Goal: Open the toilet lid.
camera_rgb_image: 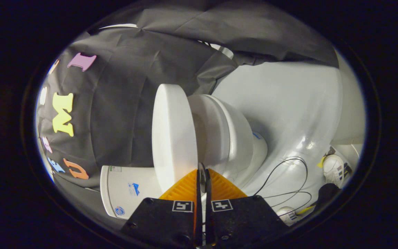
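The white toilet lid stands a little apart from the seat and bowl, with a shaded gap between them. The whole scene appears rolled on its side. My gripper is at the lid's near rim, where lid and seat meet. Its fingers are pressed close together on a thin grey sliver of the rim between them. The white tank lies just beside the fingers, on the lid's side.
Black cloth hangs behind the toilet. The white floor spreads beyond the bowl, with thin black cables looped on it. A person's white sneakers stand at the floor's edge past the cables.
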`<state>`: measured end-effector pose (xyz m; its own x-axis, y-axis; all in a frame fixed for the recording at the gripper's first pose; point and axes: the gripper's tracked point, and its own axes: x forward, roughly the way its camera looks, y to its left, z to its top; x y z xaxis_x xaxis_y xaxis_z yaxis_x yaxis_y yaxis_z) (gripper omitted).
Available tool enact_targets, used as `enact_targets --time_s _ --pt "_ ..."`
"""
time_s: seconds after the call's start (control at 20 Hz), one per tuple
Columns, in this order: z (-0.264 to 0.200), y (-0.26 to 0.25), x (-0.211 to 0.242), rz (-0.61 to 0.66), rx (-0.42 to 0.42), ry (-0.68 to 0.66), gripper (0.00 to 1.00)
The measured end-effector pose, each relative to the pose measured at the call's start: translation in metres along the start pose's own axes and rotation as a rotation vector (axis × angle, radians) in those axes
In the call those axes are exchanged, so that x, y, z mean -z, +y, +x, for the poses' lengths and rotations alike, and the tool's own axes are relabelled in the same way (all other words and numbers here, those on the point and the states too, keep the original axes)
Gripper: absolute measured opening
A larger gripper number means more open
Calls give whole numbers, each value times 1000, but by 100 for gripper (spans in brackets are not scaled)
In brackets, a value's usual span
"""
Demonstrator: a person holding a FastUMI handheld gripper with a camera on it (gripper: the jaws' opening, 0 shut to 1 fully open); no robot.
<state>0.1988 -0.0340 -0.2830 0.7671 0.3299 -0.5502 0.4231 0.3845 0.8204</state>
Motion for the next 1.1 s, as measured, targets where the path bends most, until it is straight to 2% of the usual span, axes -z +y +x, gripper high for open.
enact_targets --time_s 0.6,1.0,1.1 --pt "-24 40 6 -218 -13 -82 7" --pt "-36 69 12 -443 2 -168 7" --pt "-38 75 13 -453 5 -181 7"
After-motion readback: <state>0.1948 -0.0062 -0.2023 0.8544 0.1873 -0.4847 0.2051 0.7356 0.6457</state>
